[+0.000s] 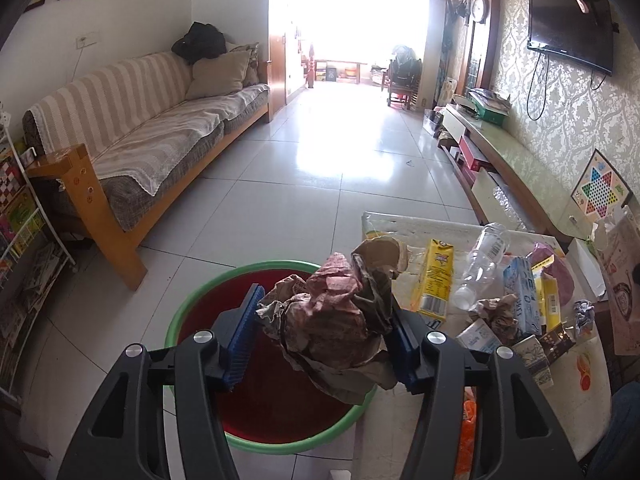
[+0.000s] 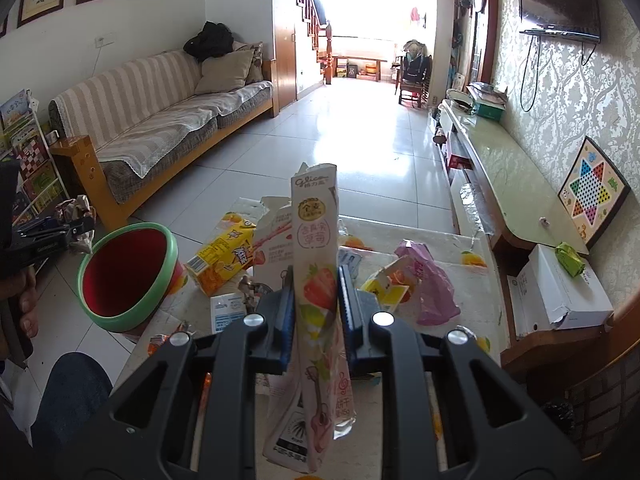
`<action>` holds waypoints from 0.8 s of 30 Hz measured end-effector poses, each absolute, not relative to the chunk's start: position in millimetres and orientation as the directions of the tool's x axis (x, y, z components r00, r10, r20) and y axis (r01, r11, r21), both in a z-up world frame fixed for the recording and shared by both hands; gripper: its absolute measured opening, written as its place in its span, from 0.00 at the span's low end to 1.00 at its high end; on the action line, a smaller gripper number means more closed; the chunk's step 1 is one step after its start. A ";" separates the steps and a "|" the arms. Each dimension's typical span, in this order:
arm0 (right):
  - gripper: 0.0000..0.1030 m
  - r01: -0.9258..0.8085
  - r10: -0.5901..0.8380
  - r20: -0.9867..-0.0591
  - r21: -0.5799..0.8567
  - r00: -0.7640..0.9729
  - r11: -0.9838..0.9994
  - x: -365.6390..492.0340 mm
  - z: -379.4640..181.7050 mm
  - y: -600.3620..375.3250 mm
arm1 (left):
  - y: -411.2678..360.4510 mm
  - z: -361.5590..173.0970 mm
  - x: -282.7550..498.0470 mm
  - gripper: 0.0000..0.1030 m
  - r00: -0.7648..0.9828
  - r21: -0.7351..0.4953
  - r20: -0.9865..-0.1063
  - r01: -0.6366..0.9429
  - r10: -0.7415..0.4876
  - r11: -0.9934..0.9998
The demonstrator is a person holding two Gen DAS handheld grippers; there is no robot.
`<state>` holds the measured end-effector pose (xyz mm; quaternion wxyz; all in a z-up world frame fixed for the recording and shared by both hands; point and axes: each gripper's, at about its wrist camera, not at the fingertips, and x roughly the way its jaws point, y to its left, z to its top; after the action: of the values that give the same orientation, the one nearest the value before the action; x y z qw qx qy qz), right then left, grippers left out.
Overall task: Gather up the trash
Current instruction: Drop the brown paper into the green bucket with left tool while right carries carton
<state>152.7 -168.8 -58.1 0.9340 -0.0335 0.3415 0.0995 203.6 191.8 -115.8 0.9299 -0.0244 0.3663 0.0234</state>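
Observation:
My left gripper is shut on a crumpled brown paper wad and holds it above the green-rimmed red bin on the floor. My right gripper is shut on a flattened strawberry snack box, held upright above the littered table. In the right wrist view the bin stands left of the table and the left gripper with the paper wad hovers at the far left beyond it. Trash on the table: a yellow drink carton, a clear plastic bottle, a blue carton, a pink bag.
A striped sofa lines the left wall, with a book rack near it. A long low TV cabinet runs along the right wall. A white box lies right of the table. Open tiled floor stretches ahead.

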 end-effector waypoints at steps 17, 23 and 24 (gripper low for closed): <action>0.19 -0.355 0.316 -0.638 0.071 0.702 0.932 182.2 -57.4 -54.7 | 231.4 -122.8 202.9 0.92 0.733 -0.055 -0.679 -0.110 0.043 0.992; 0.19 -0.415 0.388 -0.640 0.116 0.664 0.902 197.6 -65.2 -5.8 | 246.5 -119.3 187.2 0.92 0.730 -0.043 -0.680 -0.131 0.067 0.990; 0.19 -0.425 0.398 -0.641 0.122 0.656 0.897 201.1 -66.7 2.5 | 249.8 -119.3 184.5 0.92 0.729 -0.038 -0.680 -0.138 0.075 0.990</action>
<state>201.1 2.5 -66.7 0.9098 -0.0191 0.3475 0.2261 184.5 249.8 -119.3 0.9288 -0.0427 0.3636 0.0574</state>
